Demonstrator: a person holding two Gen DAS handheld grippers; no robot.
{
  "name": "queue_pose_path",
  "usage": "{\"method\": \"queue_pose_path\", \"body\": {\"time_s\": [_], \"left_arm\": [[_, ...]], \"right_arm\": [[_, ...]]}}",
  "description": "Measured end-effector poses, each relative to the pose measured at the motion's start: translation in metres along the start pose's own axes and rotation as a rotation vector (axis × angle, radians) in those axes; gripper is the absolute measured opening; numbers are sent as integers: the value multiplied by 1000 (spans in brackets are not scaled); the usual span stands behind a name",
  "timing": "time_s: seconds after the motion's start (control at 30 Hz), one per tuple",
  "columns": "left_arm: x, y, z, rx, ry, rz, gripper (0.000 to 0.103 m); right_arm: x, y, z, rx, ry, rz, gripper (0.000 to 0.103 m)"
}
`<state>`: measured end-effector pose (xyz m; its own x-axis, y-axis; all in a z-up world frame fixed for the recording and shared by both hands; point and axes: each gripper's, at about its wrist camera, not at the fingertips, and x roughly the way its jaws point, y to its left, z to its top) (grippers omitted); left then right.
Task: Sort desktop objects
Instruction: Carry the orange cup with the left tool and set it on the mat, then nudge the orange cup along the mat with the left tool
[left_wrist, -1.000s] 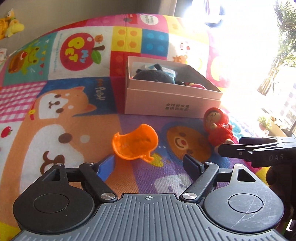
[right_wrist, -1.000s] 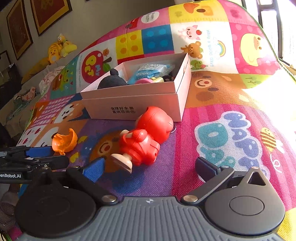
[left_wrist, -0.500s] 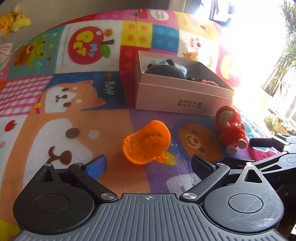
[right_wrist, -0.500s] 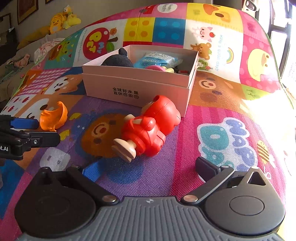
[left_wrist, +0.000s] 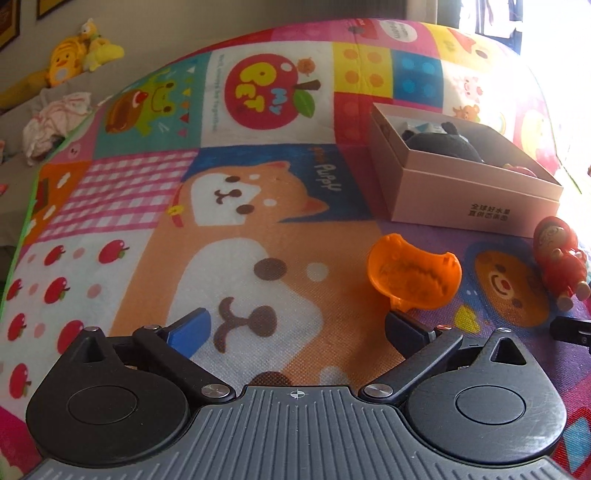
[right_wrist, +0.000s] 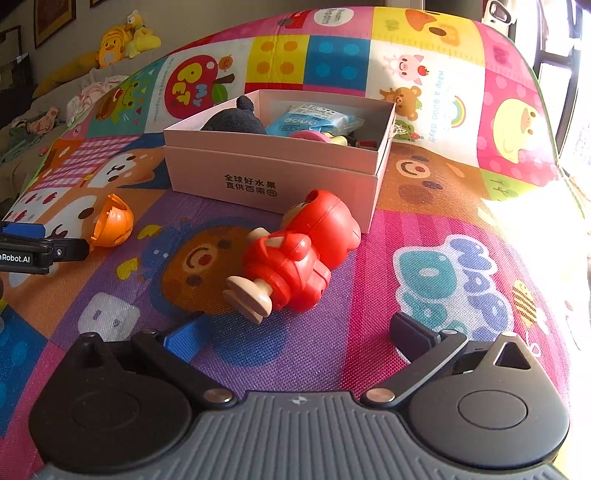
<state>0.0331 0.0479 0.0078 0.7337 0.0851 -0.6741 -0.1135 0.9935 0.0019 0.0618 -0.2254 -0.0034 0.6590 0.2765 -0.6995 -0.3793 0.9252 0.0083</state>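
An orange plastic shell (left_wrist: 415, 273) lies open-side up on the play mat, just ahead of my left gripper's right finger; it also shows in the right wrist view (right_wrist: 112, 220). My left gripper (left_wrist: 295, 328) is open and empty, low over the mat. A red doll (right_wrist: 295, 254) lies on its side just ahead of my right gripper (right_wrist: 295, 338), which is open and empty; the doll shows in the left wrist view (left_wrist: 559, 262) too. Behind both stands a pink cardboard box (right_wrist: 273, 173) (left_wrist: 469, 199) holding a dark plush toy (right_wrist: 236, 120), a blue packet (right_wrist: 314, 120) and other small items.
The colourful cartoon play mat (left_wrist: 240, 221) covers the whole surface. Yellow plush toys (left_wrist: 74, 59) and crumpled cloth (left_wrist: 55, 122) lie on a sofa beyond its far left edge. Bright window glare fills the right side. The left gripper's side shows in the right wrist view (right_wrist: 33, 247).
My left gripper has swung left, so the orange shell and box now sit right of centre. My right gripper has moved closer to the red doll.
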Motion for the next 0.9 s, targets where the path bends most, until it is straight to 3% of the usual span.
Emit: {"method": "queue_pose_path", "body": {"time_s": [0.27,0.53,0.83,0.9], "left_arm": [[0,-14,3,13,-17,-172,103],[5,-46,6,43,-15,-254,103],[12,-57,17,-37,-8,-342,103],[12,-62,20,-21,-25,-329,103]], "right_arm": [[0,0,0,0,0,0,103],[0,0,0,0,0,0,103],[0,0,1,-1,0,0,103],[0,0,1,-1,0,0,103]]}}
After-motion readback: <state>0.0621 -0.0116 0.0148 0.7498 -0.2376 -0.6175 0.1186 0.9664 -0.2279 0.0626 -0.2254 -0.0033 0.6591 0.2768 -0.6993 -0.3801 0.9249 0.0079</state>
